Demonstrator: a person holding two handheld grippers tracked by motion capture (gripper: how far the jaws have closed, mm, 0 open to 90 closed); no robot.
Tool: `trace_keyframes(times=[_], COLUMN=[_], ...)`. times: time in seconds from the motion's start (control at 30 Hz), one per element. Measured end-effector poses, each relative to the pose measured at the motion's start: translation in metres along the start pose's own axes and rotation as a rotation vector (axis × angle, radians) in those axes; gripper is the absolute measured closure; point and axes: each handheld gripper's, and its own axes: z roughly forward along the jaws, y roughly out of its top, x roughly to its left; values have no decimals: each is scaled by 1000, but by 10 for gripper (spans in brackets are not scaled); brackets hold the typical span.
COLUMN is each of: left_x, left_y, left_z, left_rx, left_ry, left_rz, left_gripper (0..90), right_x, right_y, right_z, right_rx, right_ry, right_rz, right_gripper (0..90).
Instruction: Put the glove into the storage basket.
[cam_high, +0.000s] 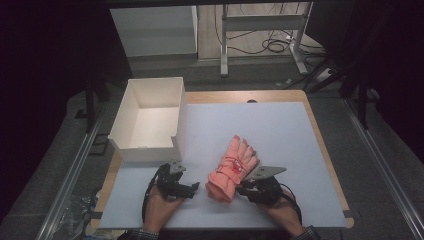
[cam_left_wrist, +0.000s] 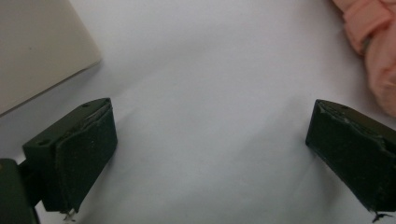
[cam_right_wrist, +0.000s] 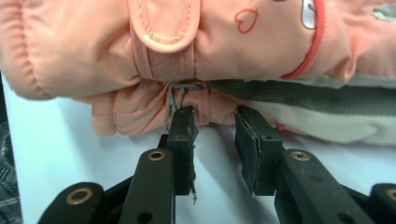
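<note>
We see the table (cam_high: 280, 125) from a fixed camera placed high on the person's side, looking forward and down, far enough to take in the whole top and the floor behind it. The camera on the left gripper (cam_high: 176, 182) looks low and very near over the pale surface, with the white box (cam_left_wrist: 37, 51) at one corner. The camera on the right gripper (cam_high: 260, 185) sits close against the pink gloves (cam_right_wrist: 196, 51). All three views share these gloves.

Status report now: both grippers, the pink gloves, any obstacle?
Left gripper open over bare mat. Right gripper jaws partly open at pink gloves, nothing gripped. White box far left, path clear.
</note>
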Motion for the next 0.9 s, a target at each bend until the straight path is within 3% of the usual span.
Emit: trace_keyframes(times=[0.4, 0.63, 0.9], left_x=[0, -1, 0], left_y=[0, 1, 1], left_z=[0, 0, 0], left_rx=[3, 8, 5], left_ry=[1, 2, -1], left_rz=[2, 0, -1], left_gripper=[23, 22, 22], right_x=[2, 2, -12], right_y=[7, 4, 0], right_z=[10, 0, -19], right_rx=[-1, -10, -29], right_ry=[-8, -26, -82], right_rz=[-17, -23, -7], right_gripper=[675, 650, 592])
